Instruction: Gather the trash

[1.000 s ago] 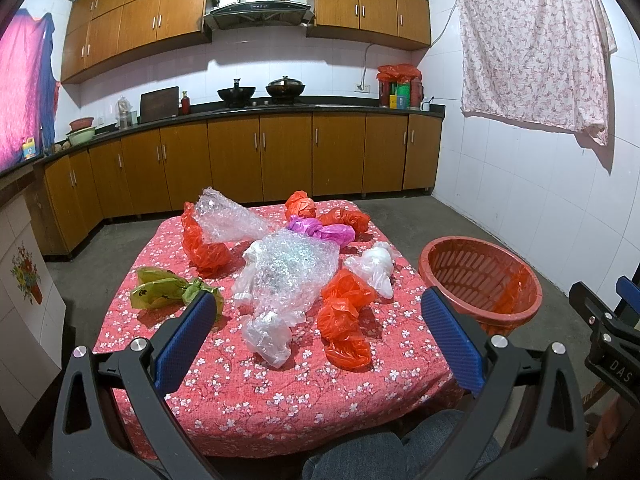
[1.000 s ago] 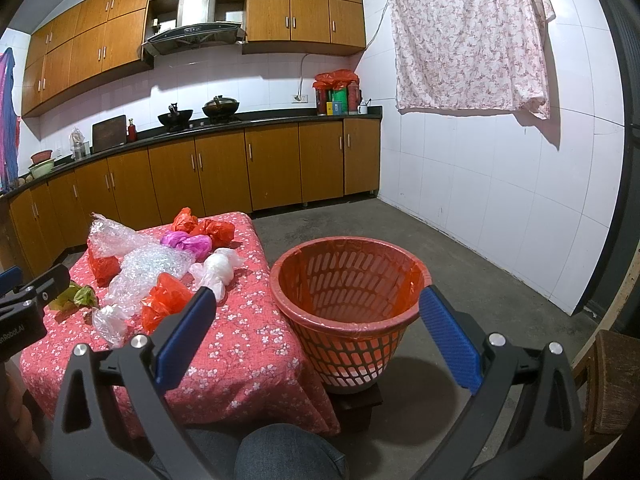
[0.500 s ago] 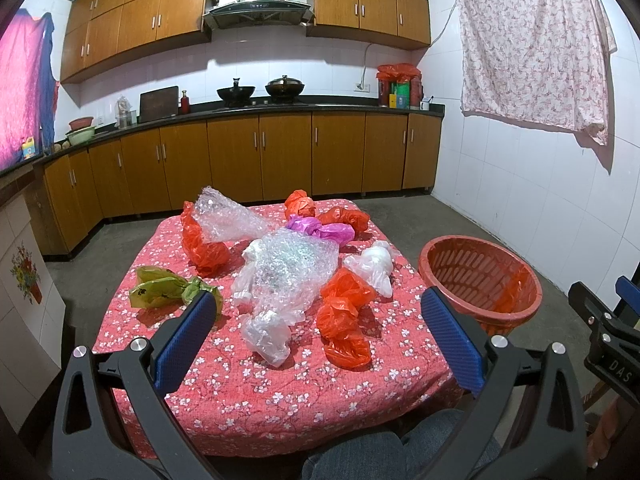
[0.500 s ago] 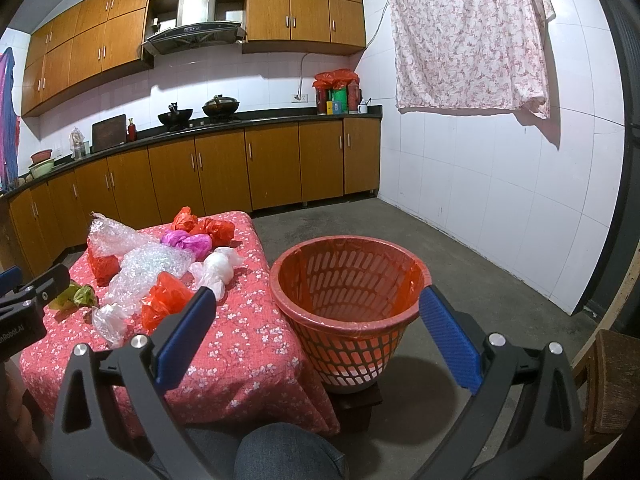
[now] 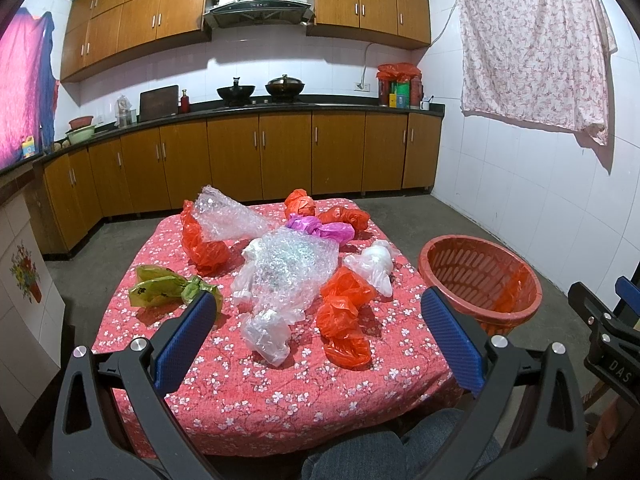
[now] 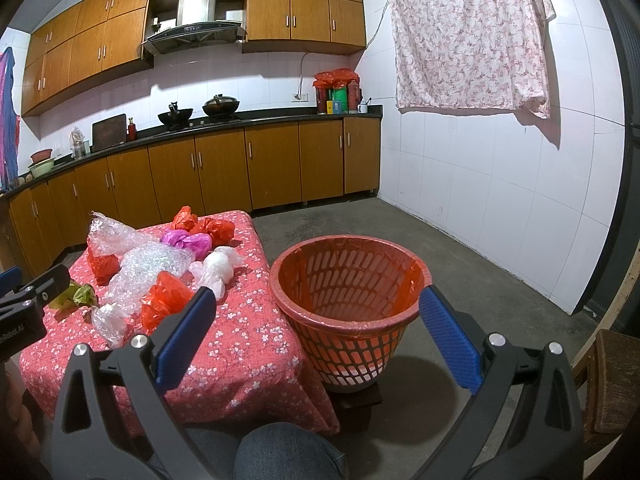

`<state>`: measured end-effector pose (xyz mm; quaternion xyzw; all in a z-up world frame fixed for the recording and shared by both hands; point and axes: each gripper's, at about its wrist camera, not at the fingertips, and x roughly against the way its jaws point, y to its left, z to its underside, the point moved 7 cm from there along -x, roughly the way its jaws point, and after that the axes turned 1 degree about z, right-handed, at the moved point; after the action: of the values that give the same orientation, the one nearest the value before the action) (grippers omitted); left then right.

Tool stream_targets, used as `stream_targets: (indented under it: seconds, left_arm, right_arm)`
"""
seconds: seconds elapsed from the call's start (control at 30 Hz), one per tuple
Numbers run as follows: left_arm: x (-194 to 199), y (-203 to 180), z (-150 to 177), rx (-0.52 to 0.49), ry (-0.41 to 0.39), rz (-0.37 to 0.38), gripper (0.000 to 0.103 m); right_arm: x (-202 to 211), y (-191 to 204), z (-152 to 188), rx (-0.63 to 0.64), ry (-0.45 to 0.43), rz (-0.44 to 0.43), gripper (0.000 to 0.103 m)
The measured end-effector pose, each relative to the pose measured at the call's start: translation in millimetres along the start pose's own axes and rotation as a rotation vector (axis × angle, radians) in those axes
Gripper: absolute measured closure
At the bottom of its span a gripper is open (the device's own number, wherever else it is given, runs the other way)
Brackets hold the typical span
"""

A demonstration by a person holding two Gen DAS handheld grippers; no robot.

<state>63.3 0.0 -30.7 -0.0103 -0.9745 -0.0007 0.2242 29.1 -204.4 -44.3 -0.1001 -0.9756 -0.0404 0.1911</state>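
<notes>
Crumpled plastic trash lies on a low table with a red flowered cloth (image 5: 256,384): bubble wrap (image 5: 288,268), an orange bag (image 5: 344,316), a white bag (image 5: 374,264), a purple bag (image 5: 316,226), a green bag (image 5: 168,286), more orange bags behind. An orange slotted basket (image 6: 348,280) lined with a red bag stands on the floor right of the table. My left gripper (image 5: 318,320) hangs open above the table's near edge, empty. Held before the basket, my right gripper (image 6: 316,320) is open too, with nothing in it.
A person's denim knee (image 6: 288,456) shows below both grippers. Wooden cabinets and a counter with pots (image 5: 260,90) run along the far wall. A flowered cloth (image 6: 468,36) hangs on the white tiled wall at right. A wooden stool (image 6: 616,384) stands at far right.
</notes>
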Motion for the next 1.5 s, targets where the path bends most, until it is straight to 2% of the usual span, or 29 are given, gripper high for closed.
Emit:
stream_targets:
  seconds: [0.8, 0.97, 1.1, 1.33, 1.5]
  left_arm:
    - [-0.2, 0.9, 0.6, 0.003, -0.001, -0.004, 0.002]
    - [-8.6, 12.0, 6.0, 0.01, 0.017, -0.026, 0.002]
    - [-22.0, 42.5, 10.8, 0.041, 0.041, -0.075, 0.002]
    - [-48.5, 132.9, 16.8, 0.107, 0.076, -0.251, 0.002]
    - [-78.6, 171.6, 18.3, 0.213, 0.127, -0.256, 0.004]
  right_arm:
    - [-2.2, -0.8, 0.2, 0.002, 0.005, -0.002, 0.004]
    - [-17.1, 5.5, 1.0, 0.005, 0.03, -0.03, 0.004]
    - [-38.3, 16.3, -0.8, 0.019, 0.051, -0.041, 0.004]
    - [-84.5, 58.0, -4.1, 0.047, 0.088, -0.107, 0.004]
    - [-128.9, 90.7, -10.0, 0.086, 0.119, -0.129, 0.019]
